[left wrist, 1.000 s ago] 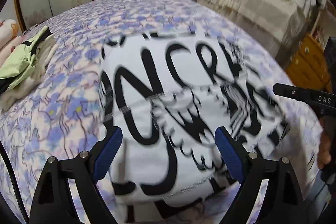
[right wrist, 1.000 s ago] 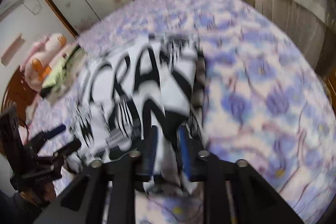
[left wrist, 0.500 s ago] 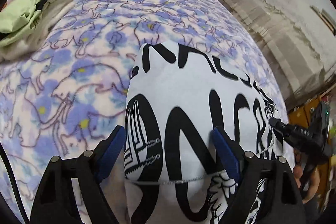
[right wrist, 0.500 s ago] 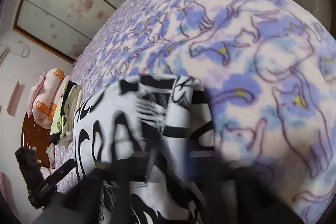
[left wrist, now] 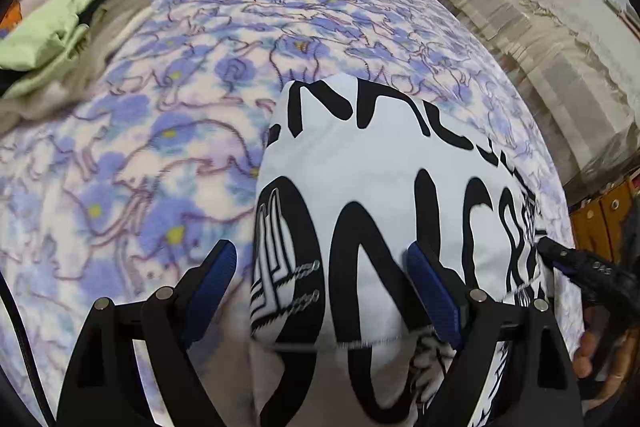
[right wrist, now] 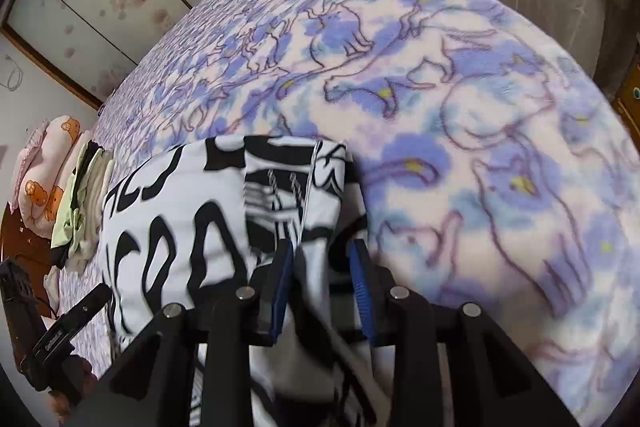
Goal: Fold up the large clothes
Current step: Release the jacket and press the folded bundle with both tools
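A white garment (left wrist: pixel 384 155) with big black lettering lies folded on the flowered blanket (left wrist: pixel 140 147). My left gripper (left wrist: pixel 320 255) hovers over its near left corner with jaws wide and still opening; the left pad is over the blanket and the right pad rests by the cloth. In the right wrist view the garment (right wrist: pixel 180 195) has its folded right edge running between the jaws of my right gripper (right wrist: pixel 321 247). Those jaws are opening, with the cloth lying loose between the pads. Each gripper shows at the edge of the other's view.
A pile of green and grey clothes (left wrist: pixel 68 23) sits at the far left of the bed, with pink pillows (right wrist: pixel 44 163) beyond. A cloth-draped piece of furniture (left wrist: pixel 540 27) and a wooden drawer cabinet (left wrist: pixel 600 219) stand beyond the bed's right edge. A person's hand (left wrist: pixel 588 351) holds the right gripper.
The garment went from spread with its graphic showing to a smaller fold. Both grippers dropped to its near edge. The right jaws, narrow on the cloth before, have parted.
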`<state>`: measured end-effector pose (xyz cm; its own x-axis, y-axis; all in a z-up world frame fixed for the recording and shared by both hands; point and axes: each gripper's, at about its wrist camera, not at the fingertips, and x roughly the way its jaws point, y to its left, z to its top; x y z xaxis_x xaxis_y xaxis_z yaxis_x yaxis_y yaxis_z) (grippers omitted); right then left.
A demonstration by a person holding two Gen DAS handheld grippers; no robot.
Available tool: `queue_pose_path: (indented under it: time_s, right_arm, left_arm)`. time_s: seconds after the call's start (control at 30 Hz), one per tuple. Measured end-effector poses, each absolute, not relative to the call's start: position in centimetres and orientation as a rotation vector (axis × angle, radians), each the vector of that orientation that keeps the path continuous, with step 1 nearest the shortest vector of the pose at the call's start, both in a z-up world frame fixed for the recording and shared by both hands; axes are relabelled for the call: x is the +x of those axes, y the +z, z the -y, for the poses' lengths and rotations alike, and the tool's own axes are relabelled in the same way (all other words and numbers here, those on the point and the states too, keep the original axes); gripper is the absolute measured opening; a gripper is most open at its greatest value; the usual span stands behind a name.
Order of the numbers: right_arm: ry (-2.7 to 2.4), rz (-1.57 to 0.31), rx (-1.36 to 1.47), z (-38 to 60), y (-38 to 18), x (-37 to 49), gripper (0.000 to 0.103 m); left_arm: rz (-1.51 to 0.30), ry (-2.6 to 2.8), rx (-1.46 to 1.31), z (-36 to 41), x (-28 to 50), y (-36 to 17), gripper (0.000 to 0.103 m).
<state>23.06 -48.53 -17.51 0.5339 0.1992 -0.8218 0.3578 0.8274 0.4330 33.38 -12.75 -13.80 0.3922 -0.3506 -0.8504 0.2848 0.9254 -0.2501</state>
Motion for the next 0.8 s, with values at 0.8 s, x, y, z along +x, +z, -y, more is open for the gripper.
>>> queue_pose_path:
  time_s: [0.8]
  right_arm:
    - [0.018,-0.98,0.323,40.4,-10.6,8.3,0.07]
  left_arm:
    - [-1.149,-0.418,0.037,6.7,21.3,-7.4,0.086]
